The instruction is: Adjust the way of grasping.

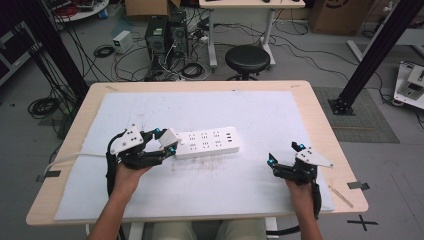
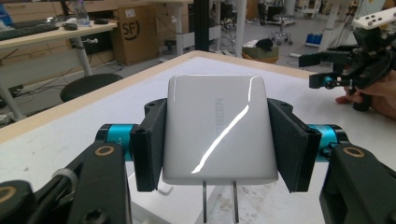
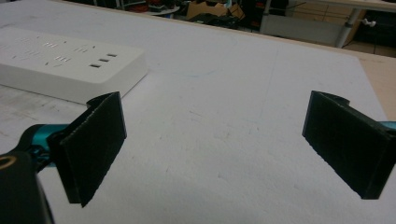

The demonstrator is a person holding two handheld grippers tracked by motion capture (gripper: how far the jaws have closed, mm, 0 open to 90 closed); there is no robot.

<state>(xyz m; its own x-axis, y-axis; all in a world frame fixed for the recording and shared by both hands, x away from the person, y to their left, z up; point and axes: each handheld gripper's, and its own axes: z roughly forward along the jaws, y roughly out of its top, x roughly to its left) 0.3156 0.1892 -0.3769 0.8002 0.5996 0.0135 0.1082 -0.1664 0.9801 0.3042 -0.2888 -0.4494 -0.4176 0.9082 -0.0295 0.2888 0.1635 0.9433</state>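
The left tool (image 1: 166,141), carried by the left hand (image 1: 129,176) with the forearm behind it, has its two jaws pressed on a white charger (image 2: 217,128) between them, while the right tool (image 1: 285,154), in the right hand (image 1: 301,189), rests low with its jaws spread wide apart.

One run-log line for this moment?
left gripper: shut on charger, above power strip end | right gripper: open, empty, over mat

Glossy white plastic charger (image 2: 217,128) with bare metal prongs sits between my matt black rubbery pads (image 2: 150,144); power strip (image 1: 207,142) smooth satin plastic, on rough white felt-like mat (image 1: 240,185) over pale wood bench (image 1: 325,130).
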